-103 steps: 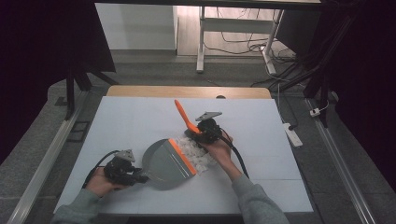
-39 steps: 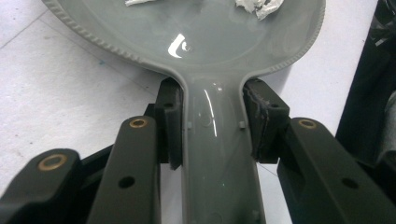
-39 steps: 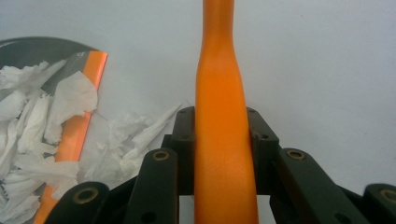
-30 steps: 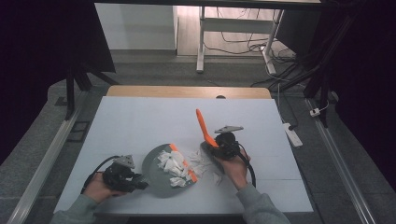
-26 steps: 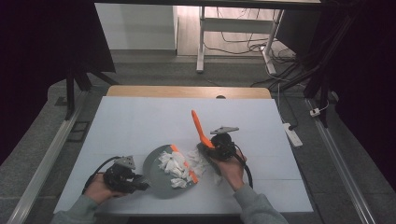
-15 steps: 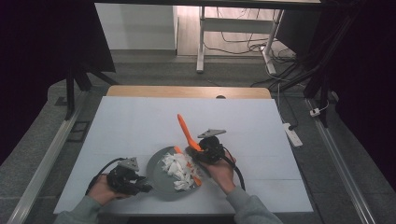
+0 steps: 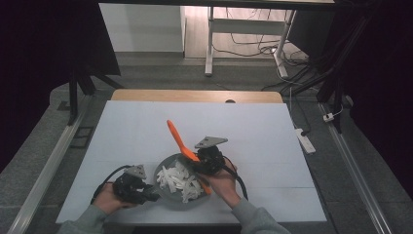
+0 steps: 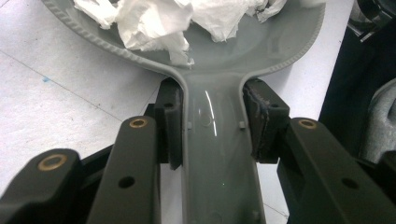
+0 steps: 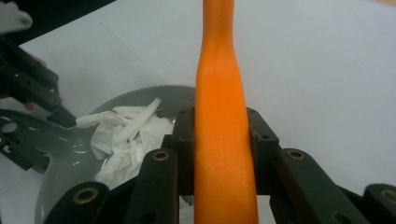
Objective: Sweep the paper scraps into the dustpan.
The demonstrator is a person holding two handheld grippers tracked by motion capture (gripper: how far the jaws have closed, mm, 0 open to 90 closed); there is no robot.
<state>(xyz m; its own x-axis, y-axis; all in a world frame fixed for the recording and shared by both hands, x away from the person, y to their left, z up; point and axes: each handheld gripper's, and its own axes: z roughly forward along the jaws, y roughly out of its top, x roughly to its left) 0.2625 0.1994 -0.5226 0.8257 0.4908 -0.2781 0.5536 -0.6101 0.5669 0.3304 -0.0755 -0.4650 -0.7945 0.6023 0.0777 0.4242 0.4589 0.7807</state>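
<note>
A grey dustpan (image 7: 168, 194) lies at the table's near edge with a heap of white paper scraps (image 7: 181, 180) in it. My left gripper (image 7: 138, 187) is shut on the dustpan's handle (image 8: 214, 158), with both pads pressed to its sides; the paper scraps (image 8: 154, 23) lie just beyond. My right gripper (image 7: 208, 160) hovers over the pan's right rim, shut on an orange brush handle (image 9: 219, 70) that juts up and to the far left (image 7: 176, 137). From the right gripper view, the pan (image 9: 60, 161) and scraps (image 9: 123, 135) lie below left, with the left gripper (image 9: 28, 79) behind.
The white table (image 7: 146, 126) stretches away beyond the pan, ending in a wooden strip (image 7: 195, 95) at its far edge. Black cables trail from both grippers toward the near edge. A power strip (image 7: 305, 140) lies on the floor off the right side.
My right gripper has carried the orange brush leftward, from beside the pan to over its right rim. The left gripper and pan have stayed put.
</note>
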